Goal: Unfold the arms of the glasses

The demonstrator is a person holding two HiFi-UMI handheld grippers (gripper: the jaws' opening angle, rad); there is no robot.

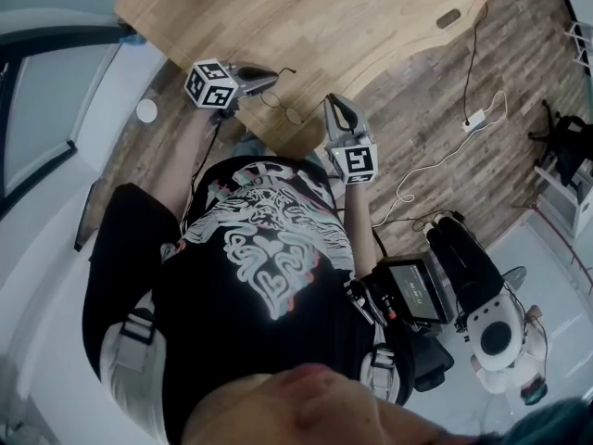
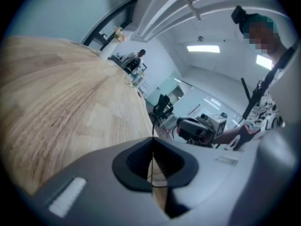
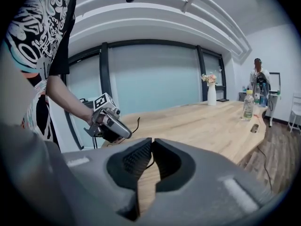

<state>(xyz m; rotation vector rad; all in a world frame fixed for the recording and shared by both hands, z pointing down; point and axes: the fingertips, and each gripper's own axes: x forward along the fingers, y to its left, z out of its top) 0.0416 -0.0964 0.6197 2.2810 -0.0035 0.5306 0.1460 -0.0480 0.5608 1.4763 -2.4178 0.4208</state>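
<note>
We see wire-framed glasses held just over the near edge of a wooden tabletop, between two grippers. The left gripper's jaws are closed on one thin black arm. The right gripper's jaws are pressed together on the frame's other side.

Right gripper has its jaws pinched together at the tips, with a thin dark wire crossing the gap just behind them. Over the wooden tabletop a hand holds the left gripper, and a skinny wire of the glasses curls up from its tip. Further back there's a flower vase and a bottle.
</note>
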